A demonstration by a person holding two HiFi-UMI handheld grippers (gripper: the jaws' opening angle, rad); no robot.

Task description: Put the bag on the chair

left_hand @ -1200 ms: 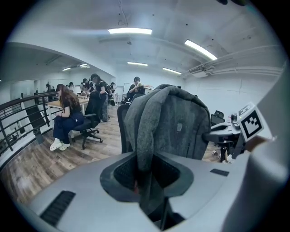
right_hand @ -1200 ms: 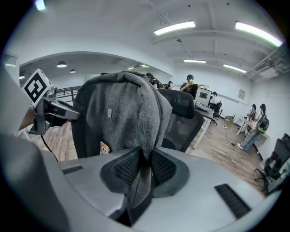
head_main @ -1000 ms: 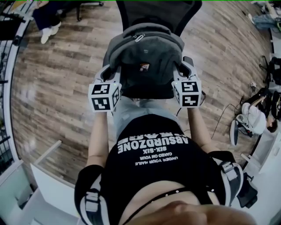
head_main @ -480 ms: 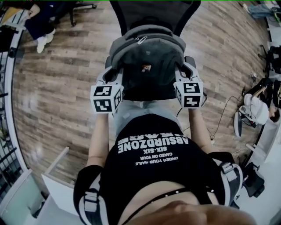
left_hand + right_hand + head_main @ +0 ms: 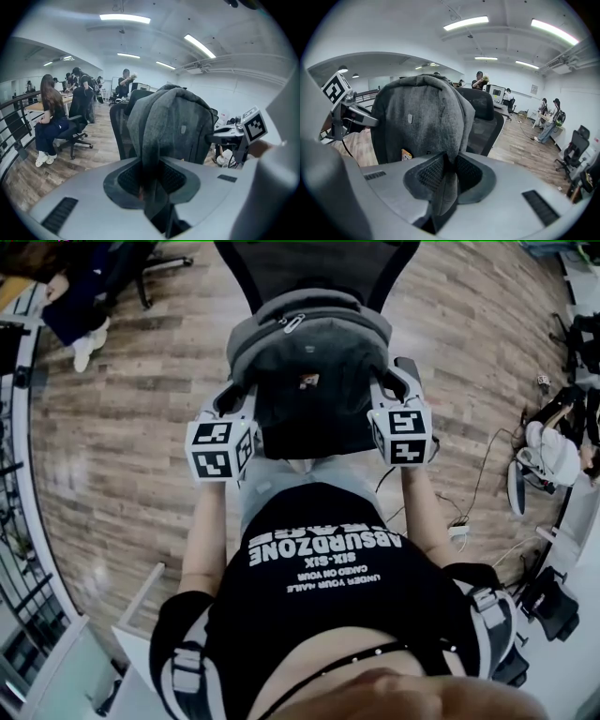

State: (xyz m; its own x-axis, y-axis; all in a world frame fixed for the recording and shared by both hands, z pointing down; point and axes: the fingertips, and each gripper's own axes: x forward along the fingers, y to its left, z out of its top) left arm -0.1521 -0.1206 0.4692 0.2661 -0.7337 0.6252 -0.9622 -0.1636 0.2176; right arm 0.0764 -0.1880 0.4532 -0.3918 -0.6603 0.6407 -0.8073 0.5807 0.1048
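Barely shifted, bag sits clamped between hand-held grippers.

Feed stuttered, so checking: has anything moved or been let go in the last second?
Nothing clear. The left gripper and right gripper stay clamped on the grey bag, held in the same spot in front of the black chair backrest. Only the head view's framing drifted slightly.

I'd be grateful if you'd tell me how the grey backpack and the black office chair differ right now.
The backpack is soft grey fabric with a zip; the chair is black, with a mesh back. The backpack is pinched by the left gripper and right gripper; the chair is held by neither. Both stand upright, the backpack before the chair's back.
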